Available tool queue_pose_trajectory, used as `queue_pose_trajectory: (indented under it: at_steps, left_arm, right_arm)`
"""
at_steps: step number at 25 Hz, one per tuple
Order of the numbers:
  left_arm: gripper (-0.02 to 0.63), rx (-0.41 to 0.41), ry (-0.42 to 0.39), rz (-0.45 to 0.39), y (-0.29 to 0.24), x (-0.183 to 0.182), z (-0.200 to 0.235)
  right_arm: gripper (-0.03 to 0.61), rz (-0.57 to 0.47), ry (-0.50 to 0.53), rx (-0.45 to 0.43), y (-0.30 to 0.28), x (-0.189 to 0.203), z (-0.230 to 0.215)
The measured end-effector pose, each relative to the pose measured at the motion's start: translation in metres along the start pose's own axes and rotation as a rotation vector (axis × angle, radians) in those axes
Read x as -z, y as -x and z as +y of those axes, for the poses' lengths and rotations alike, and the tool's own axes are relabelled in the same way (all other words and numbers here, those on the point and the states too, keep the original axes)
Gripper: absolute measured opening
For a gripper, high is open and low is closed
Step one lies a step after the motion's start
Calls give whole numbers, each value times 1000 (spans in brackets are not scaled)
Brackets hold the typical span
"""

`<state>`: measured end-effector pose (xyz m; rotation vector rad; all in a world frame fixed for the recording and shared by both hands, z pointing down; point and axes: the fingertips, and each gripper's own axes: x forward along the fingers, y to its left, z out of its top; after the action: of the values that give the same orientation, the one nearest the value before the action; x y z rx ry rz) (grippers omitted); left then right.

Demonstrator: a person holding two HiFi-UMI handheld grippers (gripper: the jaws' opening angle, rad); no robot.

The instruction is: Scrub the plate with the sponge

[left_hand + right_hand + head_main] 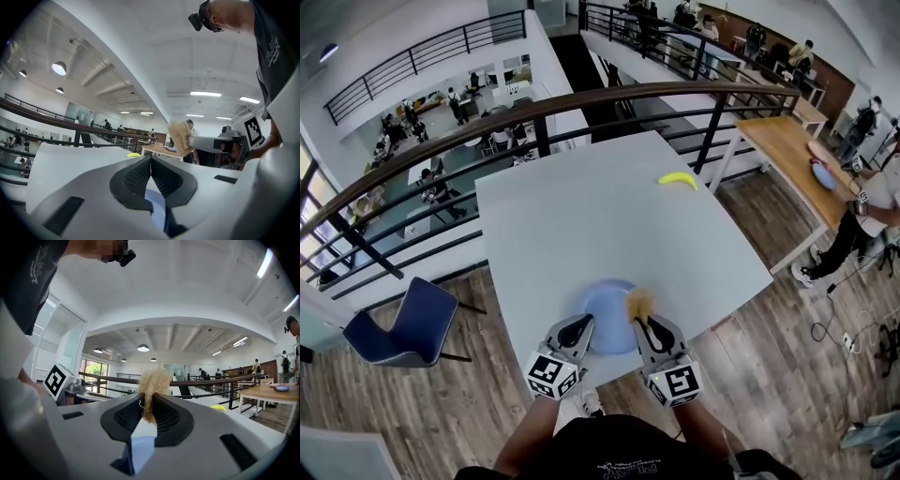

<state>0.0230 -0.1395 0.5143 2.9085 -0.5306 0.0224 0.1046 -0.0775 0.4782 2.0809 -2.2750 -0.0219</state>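
Note:
A light blue plate [605, 314] lies on the white table [581, 225] close to its front edge. My right gripper [649, 328] is shut on a tan, fibrous sponge [638, 304] over the plate's right part. In the right gripper view the sponge [151, 383] sticks up from between the pads, with the plate [140, 448] showing underneath. My left gripper [580, 326] is shut at the plate's left rim. Its pads meet with nothing visible between them [151, 159], and the plate [157, 208] shows below. The left gripper view also shows the sponge [179, 137] to the right.
A yellow banana [678, 179] lies at the table's far right corner. A dark railing [534, 117] runs behind the table. A blue chair [403, 323] stands at the left. A wooden table [787, 155] and a person [862, 220] are at the right.

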Motion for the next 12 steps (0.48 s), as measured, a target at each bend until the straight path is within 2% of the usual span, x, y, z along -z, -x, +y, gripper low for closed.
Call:
queue_pose_trajectory:
  at_steps: [12]
  left_arm:
    - [12,-17,19,-24,0,-11,52]
  right_arm:
    - [57,-14,12,-37,-61,-21,23]
